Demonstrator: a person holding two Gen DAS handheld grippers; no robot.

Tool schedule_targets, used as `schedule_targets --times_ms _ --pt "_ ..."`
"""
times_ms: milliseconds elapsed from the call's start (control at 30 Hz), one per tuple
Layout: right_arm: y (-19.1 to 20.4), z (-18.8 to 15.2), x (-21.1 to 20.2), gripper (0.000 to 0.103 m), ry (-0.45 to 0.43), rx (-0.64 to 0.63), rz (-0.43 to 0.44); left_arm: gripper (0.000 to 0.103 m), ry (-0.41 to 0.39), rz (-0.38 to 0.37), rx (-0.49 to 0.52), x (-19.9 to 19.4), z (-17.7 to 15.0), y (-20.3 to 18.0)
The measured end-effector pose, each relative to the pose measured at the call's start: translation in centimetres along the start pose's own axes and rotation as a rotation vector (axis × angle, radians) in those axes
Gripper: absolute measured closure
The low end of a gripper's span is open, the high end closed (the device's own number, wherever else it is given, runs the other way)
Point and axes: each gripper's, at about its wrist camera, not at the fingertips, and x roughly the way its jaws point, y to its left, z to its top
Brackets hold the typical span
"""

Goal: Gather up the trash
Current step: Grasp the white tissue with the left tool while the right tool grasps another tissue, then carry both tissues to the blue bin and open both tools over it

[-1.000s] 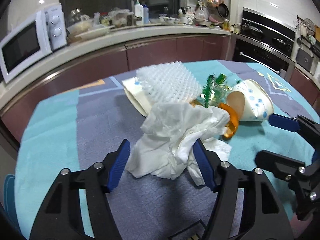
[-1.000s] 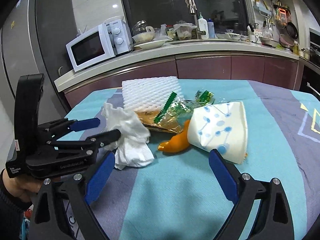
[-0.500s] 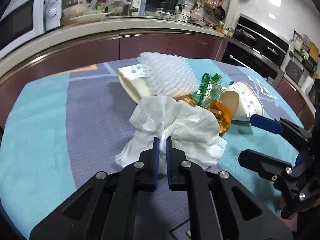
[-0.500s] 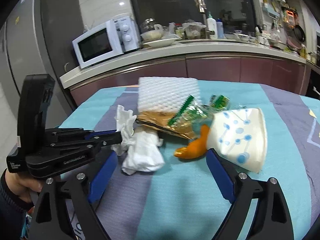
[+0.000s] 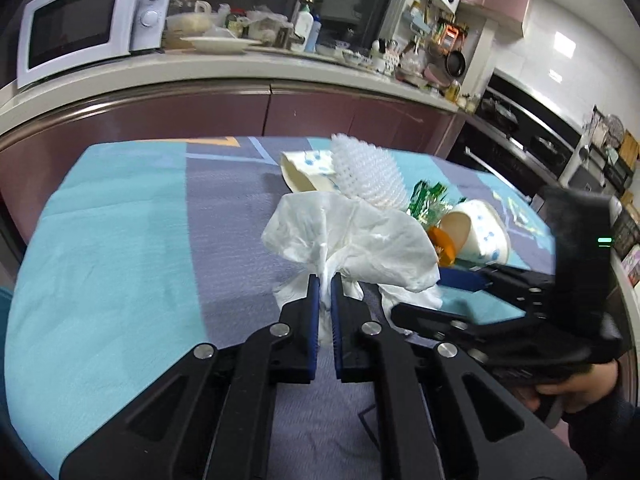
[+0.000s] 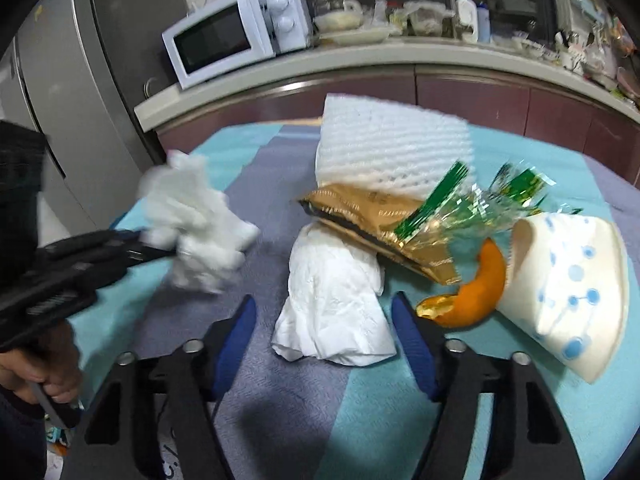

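My left gripper [image 5: 325, 282] is shut on a crumpled white tissue [image 5: 352, 236], which bunches up above its blue pads. In the right wrist view that tissue [image 6: 192, 220] hangs blurred from the left gripper [image 6: 160, 246] at the left. My right gripper [image 6: 324, 324] straddles a second white tissue [image 6: 332, 300] lying on the cloth. Its jaws are closing, and the tissue sits between the pads with small gaps at either side. Behind lie a white foam net [image 6: 384, 152], a gold wrapper [image 6: 376, 224], a green wrapper [image 6: 480, 204], an orange peel [image 6: 476, 292] and a tipped paper cup [image 6: 572, 280].
The table wears a teal and purple cloth [image 5: 120, 240]. A second paper cup [image 5: 304, 168] lies behind the foam net. Beyond the table runs a counter with a microwave [image 5: 88, 20] and dishes; an oven [image 5: 516, 136] stands at the right. A hand [image 6: 44, 364] holds the left gripper.
The left gripper closed on the tissue and drew it off to the left, uncovering a second tissue. The right gripper moved in over that second tissue and its jaws narrowed.
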Motion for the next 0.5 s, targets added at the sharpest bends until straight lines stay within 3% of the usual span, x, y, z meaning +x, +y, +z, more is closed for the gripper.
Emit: schedule_targets --times_ms 67,100,133,233,500 --pt "0.0 0.0 0.5 0.054 0.023 0.004 -0.001 0.097 -0.018 -0.001 -0.007 -1.1 -0.2 0.2" --pt "0.0 0.0 0.5 0.061 0.024 0.001 -0.010 0.097 -0.028 0.002 -0.012 -1.9 -0.3 0.4" --pt "0.1 0.1 0.5 0.076 0.027 -0.008 -0.023 0.097 -0.036 0.004 -0.017 -2.4 -0.4 0.6" --pt "0.5 -0.1 0.2 0.093 0.030 -0.025 -0.024 0.097 -0.058 0.014 -0.039 -4.1 -1.0 1.4" --pt "4.2 0.4 -2.5 0.096 -0.030 -0.073 0.055 0.097 -0.153 0.059 -0.090 -10.6 -2.5 3.9"
